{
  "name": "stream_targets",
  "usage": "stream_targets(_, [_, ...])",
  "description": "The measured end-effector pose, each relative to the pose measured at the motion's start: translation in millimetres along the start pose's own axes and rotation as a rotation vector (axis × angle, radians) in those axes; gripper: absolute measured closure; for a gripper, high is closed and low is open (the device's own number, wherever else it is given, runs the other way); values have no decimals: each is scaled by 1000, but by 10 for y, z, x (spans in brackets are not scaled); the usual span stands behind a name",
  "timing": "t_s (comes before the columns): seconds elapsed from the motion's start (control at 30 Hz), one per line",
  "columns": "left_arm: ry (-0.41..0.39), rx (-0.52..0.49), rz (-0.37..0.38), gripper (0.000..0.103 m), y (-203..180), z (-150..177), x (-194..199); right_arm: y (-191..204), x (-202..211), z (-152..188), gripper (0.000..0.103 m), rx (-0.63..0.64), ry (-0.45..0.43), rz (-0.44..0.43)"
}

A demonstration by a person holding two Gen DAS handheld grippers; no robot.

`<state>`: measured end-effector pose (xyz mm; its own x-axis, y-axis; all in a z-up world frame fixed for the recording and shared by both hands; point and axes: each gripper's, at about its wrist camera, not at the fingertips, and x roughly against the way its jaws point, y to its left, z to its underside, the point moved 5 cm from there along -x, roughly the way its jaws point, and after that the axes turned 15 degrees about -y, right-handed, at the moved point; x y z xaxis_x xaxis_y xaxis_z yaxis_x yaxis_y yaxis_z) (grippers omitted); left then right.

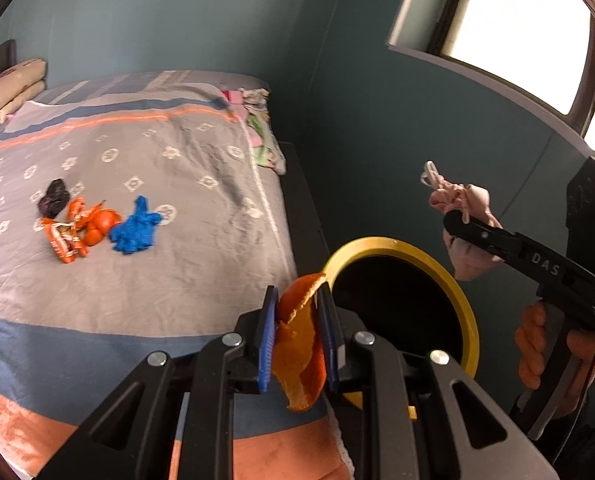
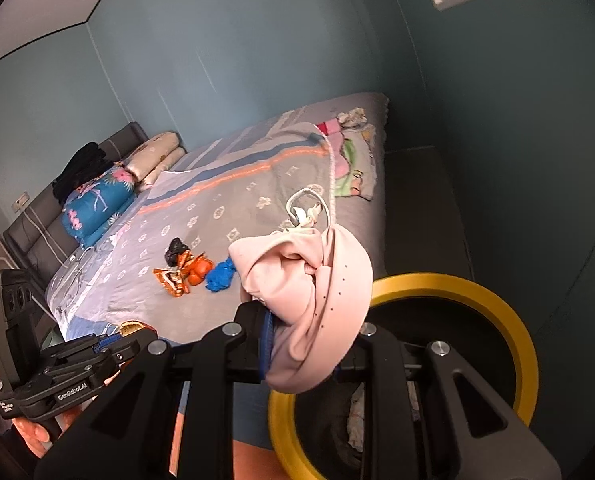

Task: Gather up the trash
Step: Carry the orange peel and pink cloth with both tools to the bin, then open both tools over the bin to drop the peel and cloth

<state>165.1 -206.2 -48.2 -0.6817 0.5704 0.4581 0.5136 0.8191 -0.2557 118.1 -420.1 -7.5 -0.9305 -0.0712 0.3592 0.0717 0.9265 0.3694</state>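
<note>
Step in hand: carrying to the bin [image 1: 467, 304]. Your left gripper [image 1: 297, 332] clamps an orange peel [image 1: 297, 360] beside the near rim; your right gripper [image 2: 297, 344] clamps a pink mask [image 2: 309, 300] over it. Next: release inside. Wrappers [image 1: 67, 236] and a blue glove [image 1: 135, 226] remain on the bed [image 1: 177, 280], far left.

- Two grippers: the left gripper [image 1: 297, 332] and the right gripper [image 2: 303, 344].
- One bin [image 1: 463, 300] with a yellow rim, at the near right beside the bed.
- One bed [image 1: 169, 168].
- One orange peel [image 1: 297, 360] near the bin.
- One pink mask [image 2: 309, 292].
- One blue glove [image 1: 135, 226] on the bed.
- One black scrap [image 1: 53, 198] at the far left of the pile.
- Orange wrappers [image 1: 79, 230]: bunched together, number unclear.
- Two windows [image 1: 509, 20], far right.
</note>
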Motion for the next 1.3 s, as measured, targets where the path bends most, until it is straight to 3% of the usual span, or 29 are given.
stream_targets(0.83, [161,-89,136,82,-760,509,-803,-944,-269,370,81,-178,54,106])
stream_targets(1.0, [159,-89,145,72,-770,527,-761,-1032,-249,391,72,-201,44,101])
stream_targets(1.3, [130,-64,124,48,-658,459,-648,-1051,-190,322,65,-223,9,117])
